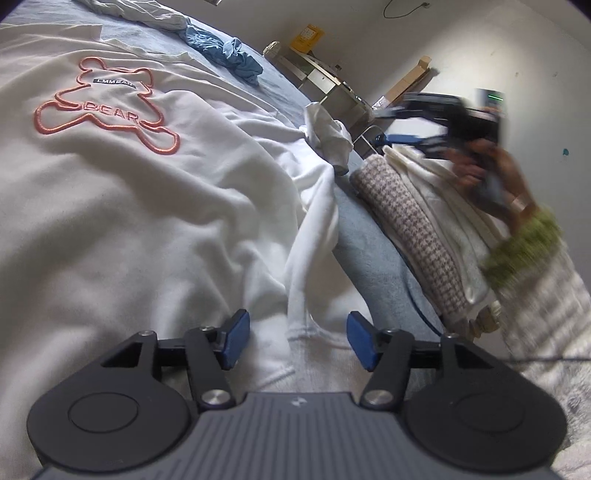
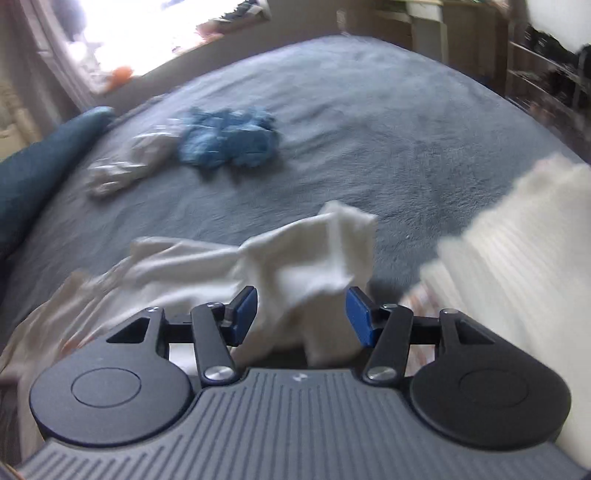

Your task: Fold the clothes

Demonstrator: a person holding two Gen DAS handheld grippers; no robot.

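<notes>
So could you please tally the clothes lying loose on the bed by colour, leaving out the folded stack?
White: 2, the bear sweatshirt and a crumpled white garment
Blue: 1, a crumpled blue garment
Total: 3 on the grey-blue bedcover

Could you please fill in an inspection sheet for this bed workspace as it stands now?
Surface: grey-blue bed cover, mostly bare on the far side.
Job's things: white sweatshirt with a pink bear outline, spread but wrinkled; its sleeve is raised between the right pads.
Clutter: crumpled blue garment, a white garment beside it; stacked folded clothes at the bed's edge.
Grippers: left gripper open over the sweatshirt's hem; right gripper open, cloth between the pads, not pinched.
Cables: a thin wire on the wall.
Surroundings: shelves and boxes, a bright window; blurred.
</notes>
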